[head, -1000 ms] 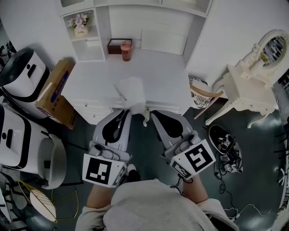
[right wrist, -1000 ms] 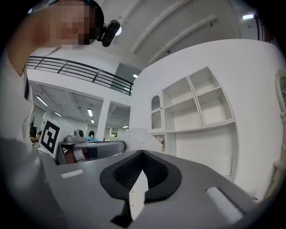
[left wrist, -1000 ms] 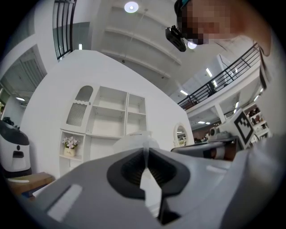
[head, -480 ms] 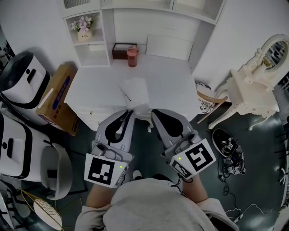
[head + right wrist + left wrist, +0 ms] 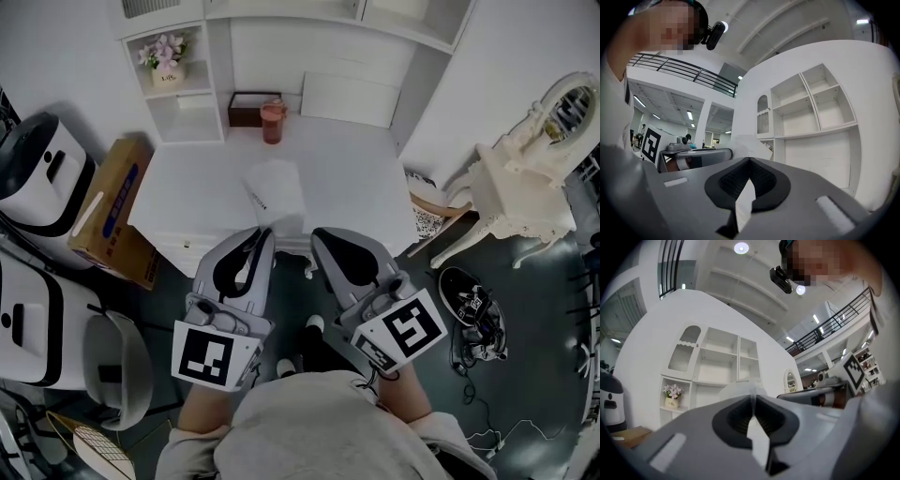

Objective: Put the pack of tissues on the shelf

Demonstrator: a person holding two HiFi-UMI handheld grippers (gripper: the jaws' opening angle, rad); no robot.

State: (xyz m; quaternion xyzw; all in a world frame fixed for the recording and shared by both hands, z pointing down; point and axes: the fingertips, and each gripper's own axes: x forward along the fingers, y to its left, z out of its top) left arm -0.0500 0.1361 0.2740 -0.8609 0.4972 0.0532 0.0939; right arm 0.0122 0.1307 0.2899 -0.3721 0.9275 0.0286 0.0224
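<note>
One pack of tissues (image 5: 275, 190) by the front edge of the desk (image 5: 356, 164), long axis front to back, far end toward the shelf (image 5: 185, 103). Two grippers: left gripper (image 5: 265, 232) clamped on the pack's near wrapper edge; right gripper (image 5: 316, 233) closed, empty, just beside.

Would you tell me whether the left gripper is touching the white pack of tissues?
Touching. The left gripper view shows the left gripper pinching the white pack of tissues by its edge.
</note>
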